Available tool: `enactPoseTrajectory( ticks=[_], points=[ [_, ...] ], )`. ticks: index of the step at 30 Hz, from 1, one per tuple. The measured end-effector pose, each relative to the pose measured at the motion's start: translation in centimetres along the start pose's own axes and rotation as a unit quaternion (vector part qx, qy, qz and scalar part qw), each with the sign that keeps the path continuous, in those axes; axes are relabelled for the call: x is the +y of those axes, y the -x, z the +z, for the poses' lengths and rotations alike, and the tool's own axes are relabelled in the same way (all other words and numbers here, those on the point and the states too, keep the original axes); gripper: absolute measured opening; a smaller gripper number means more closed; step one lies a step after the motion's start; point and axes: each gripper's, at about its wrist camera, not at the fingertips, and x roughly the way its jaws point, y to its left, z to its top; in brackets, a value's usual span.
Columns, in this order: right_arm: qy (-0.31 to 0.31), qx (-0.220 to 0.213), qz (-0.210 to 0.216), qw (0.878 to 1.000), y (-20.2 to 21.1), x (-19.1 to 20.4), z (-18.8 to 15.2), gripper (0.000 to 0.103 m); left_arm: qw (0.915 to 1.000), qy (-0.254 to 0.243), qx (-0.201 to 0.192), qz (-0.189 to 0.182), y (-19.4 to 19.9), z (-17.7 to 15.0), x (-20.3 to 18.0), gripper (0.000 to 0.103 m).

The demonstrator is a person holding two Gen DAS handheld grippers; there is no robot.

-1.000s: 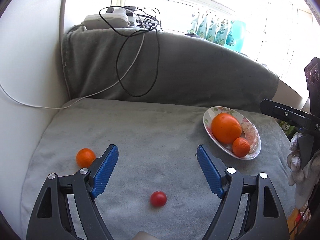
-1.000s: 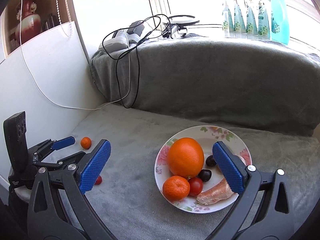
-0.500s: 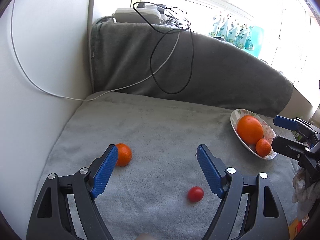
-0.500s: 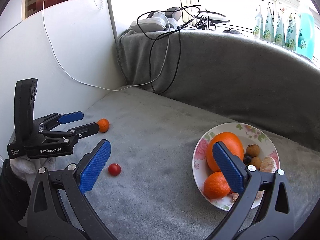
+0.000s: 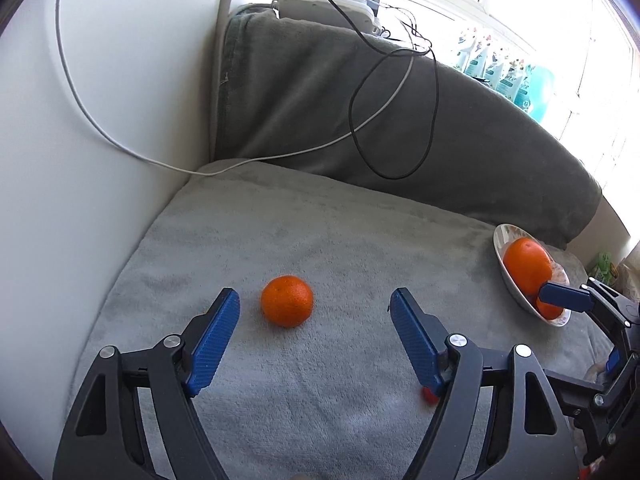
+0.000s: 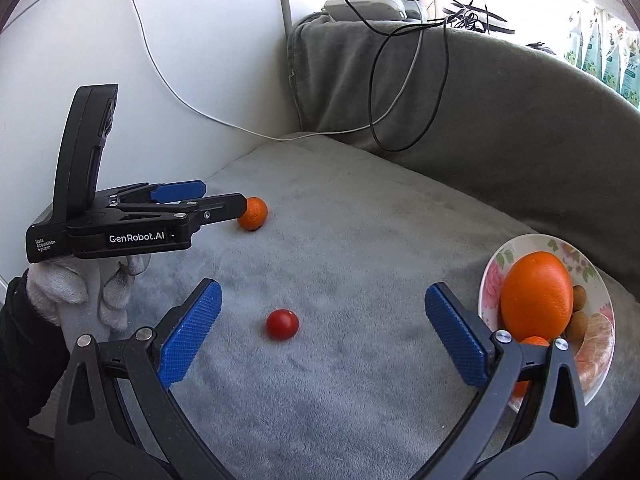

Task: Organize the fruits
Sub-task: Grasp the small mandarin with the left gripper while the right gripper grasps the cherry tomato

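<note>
The left hand-held gripper (image 5: 314, 310) is closing its blue pads toward a small orange mandarin (image 5: 286, 301) lying on the grey plush blanket (image 5: 340, 232), without touching it. The right hand-held gripper (image 6: 322, 312) stands apart around a small red cherry tomato (image 6: 282, 324). At the right, a floral ceramic plate (image 6: 516, 249) holds a large orange (image 6: 536, 294).
</note>
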Motion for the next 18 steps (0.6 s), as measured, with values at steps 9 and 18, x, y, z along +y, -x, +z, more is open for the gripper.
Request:
enactPoseTrajectory(
  ticks=[9, 18],
  points=[
    [0.009, 0.045, 0.031, 0.998, -2.9, 1.3, -1.1, 0.077, 0.9994, 0.019, 0.028, -0.013, -1.9, 0.0, 1.3, 0.055],
    [0.013, 0.078, 0.041, 0.996, -5.2, 2.0, -1.6, 0.052, 0.9982, 0.035, 0.047, -0.016, -3.4, -0.2, 2.5, 0.046]
  ],
)
